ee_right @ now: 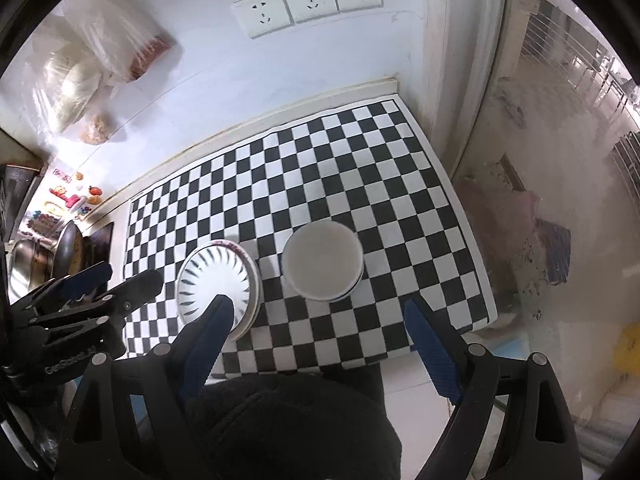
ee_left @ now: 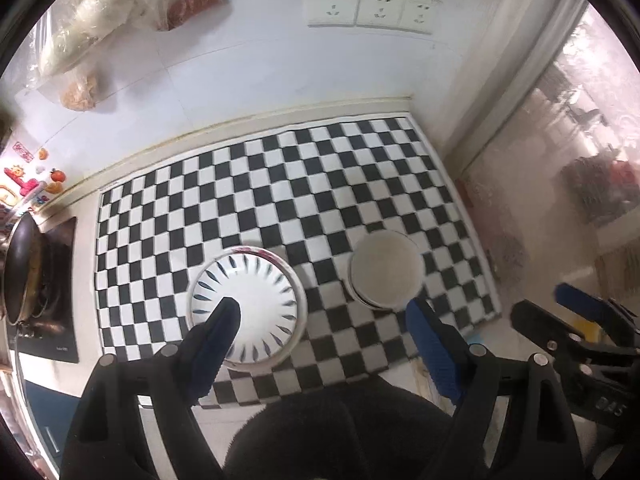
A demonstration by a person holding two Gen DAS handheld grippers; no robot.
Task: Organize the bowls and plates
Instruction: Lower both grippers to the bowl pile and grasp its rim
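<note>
Grippers both spread wide, nothing between the jaws. Left gripper hangs above the near edge of the checkered mat, one finger crossing in front of the patterned stack; right gripper hangs alongside it, over the same edge. Each tool shows at the border of the other's view.

Nearest crockery: plate stack, left on the mat. Top piece is white with dark dashes fanned round the rim; a reddish edge of a piece underneath peeks out at the far side. How many lie in the pile can't be read from here, at least two.

Just to its right, apart from it with mat squares showing between: bowl stack, plain off-white, nested, with a second rim visible below the top one. Top bowl looks empty.

Progress, as a judgement: like seems already gathered with like, plates in one pile and bowls in another, and no loose dish shows elsewhere on the mat. What is left may be only moving or squaring up the piles; no grasp made yet.

Farther: dark pan on a cooktop off the mat's left edge. Beyond, on the wall, plastic bags of food and a row of sockets.
</note>
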